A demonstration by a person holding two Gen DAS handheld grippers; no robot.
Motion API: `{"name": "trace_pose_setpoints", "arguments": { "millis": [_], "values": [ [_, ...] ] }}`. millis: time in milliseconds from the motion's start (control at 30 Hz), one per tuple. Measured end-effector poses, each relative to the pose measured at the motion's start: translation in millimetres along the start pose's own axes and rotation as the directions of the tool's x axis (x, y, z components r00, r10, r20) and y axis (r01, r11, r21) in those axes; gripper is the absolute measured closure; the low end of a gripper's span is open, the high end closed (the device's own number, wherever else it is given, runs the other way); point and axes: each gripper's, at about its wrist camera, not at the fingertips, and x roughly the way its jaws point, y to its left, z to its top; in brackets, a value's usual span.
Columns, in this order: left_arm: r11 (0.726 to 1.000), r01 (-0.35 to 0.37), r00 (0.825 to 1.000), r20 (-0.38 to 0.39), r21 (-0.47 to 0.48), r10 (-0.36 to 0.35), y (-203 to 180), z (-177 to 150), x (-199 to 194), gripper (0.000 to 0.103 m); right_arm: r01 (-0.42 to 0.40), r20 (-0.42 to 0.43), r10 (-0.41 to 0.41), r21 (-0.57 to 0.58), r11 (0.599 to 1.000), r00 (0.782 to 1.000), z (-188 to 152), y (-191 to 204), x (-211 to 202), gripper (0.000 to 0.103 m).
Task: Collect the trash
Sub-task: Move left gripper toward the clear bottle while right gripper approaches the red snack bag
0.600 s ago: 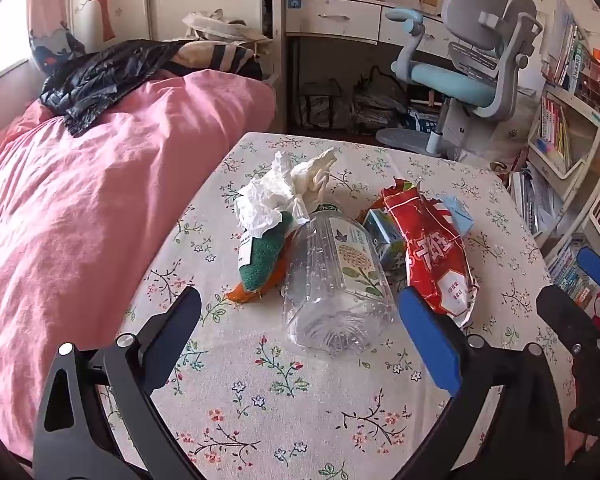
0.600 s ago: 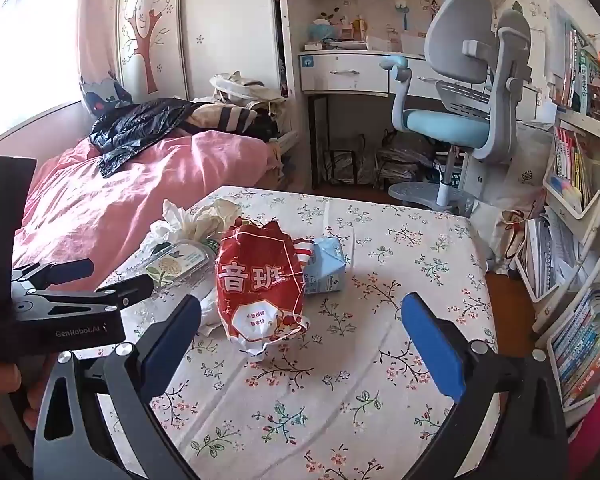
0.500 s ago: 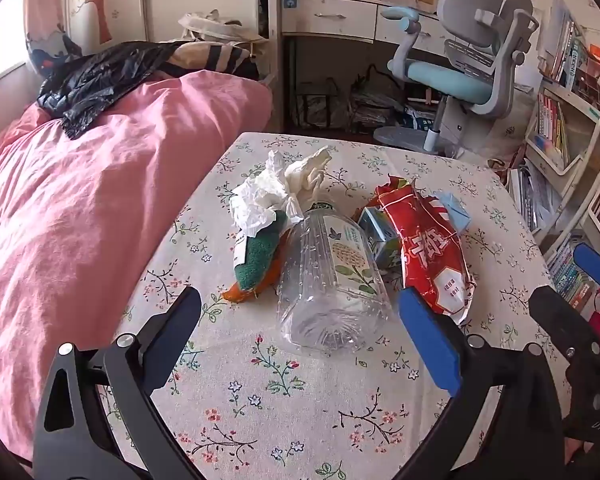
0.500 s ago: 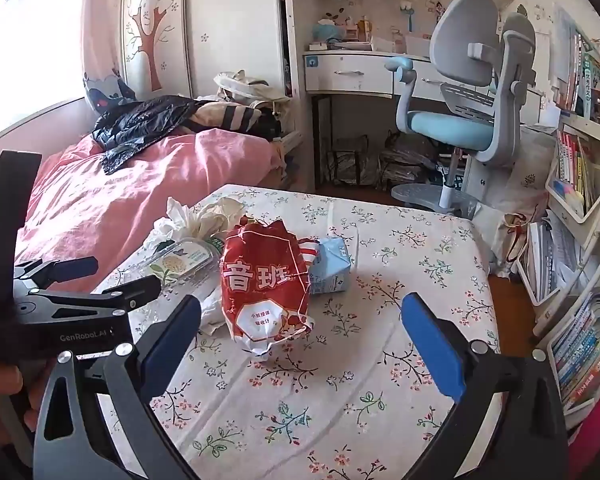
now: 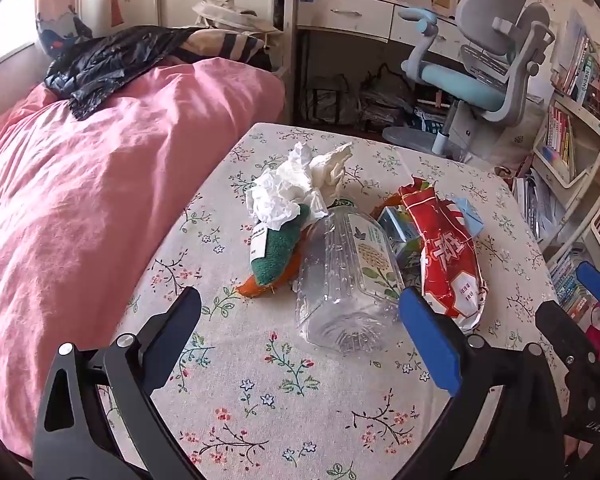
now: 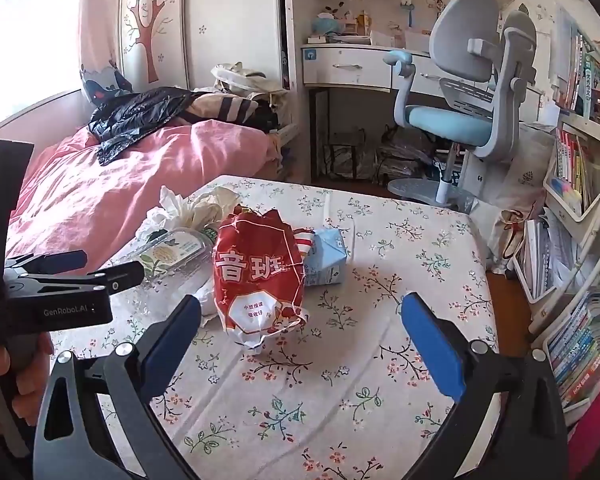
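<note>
Trash lies in a heap on the floral-cloth table (image 5: pixel 300 408). A clear plastic bottle (image 5: pixel 348 276) lies on its side, base toward me. Left of it are crumpled white tissue (image 5: pixel 288 192) and a green-and-orange plush piece (image 5: pixel 276 256). To the right lie a red snack bag (image 5: pixel 448 256) and a light blue carton (image 6: pixel 328 256). My left gripper (image 5: pixel 300 300) hangs open just before the bottle's base, touching nothing. My right gripper (image 6: pixel 300 307) is open in front of the red snack bag (image 6: pixel 256 276), nothing between its fingers. The left gripper (image 6: pixel 60 280) shows at that view's left edge.
A pink bed (image 5: pixel 80 200) borders the table's left side, with a black plastic bag (image 5: pixel 112 64) on it. Beyond the table stand a desk (image 6: pixel 348 68) and a grey-blue chair (image 6: pixel 460 112). Bookshelves (image 6: pixel 572 184) line the right. The near part of the cloth is bare.
Both views have shifted only slightly toward the heap. The trash lies where it was and both grippers have stayed open.
</note>
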Motion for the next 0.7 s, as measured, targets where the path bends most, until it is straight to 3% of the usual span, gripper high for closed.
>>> {"name": "trace_pose_setpoints", "arguments": {
  "millis": [300,700],
  "values": [
    [0.997,0.020,0.999,-0.037,-0.081,-0.023,21.3,2.1,8.8,0.007,-0.006,-0.015,0.007,0.007,1.000,1.000,-0.3,-0.8,2.4,0.006],
    [0.998,0.051,0.996,-0.075,-0.031,-0.053,-3.3,2.1,29.6,0.007,-0.014,-0.021,0.014,0.003,1.000,1.000,-1.3,0.7,4.2,0.006]
  ]
}}
